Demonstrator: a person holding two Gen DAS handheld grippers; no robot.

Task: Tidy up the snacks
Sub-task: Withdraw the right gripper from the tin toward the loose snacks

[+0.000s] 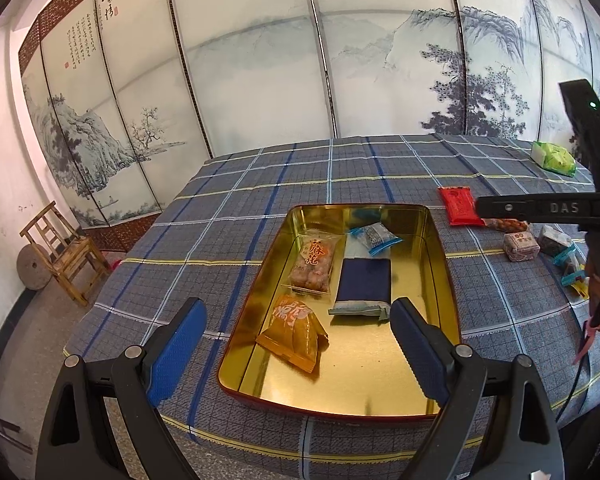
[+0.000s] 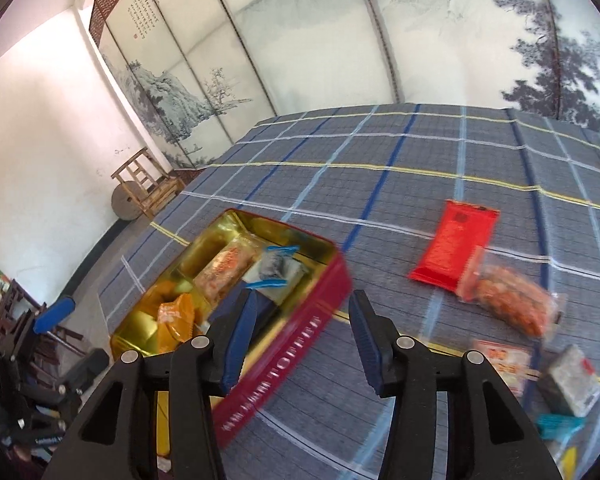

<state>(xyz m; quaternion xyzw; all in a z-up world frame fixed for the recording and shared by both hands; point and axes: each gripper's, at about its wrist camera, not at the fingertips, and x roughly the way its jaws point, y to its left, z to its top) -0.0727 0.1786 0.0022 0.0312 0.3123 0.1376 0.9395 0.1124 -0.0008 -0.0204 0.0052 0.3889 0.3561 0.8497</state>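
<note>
Several snacks are still lying loose on the plaid-covered counter (image 2: 420, 168), off to the right of my right gripper (image 2: 300, 344), whose fingers are standing partly apart with nothing between them. I'm judging the red packet (image 2: 454, 246) the next pick: it's lying ahead and right of the fingers, long axis running away from me, beside the tin (image 2: 284, 344). My left gripper (image 1: 296, 354) is hovering wide and empty over the tin's near end, farther from that packet.

Gold-lined tin (image 1: 440, 240) holding snack packets (image 1: 312, 266), others (image 1: 460, 206) beside it
</note>
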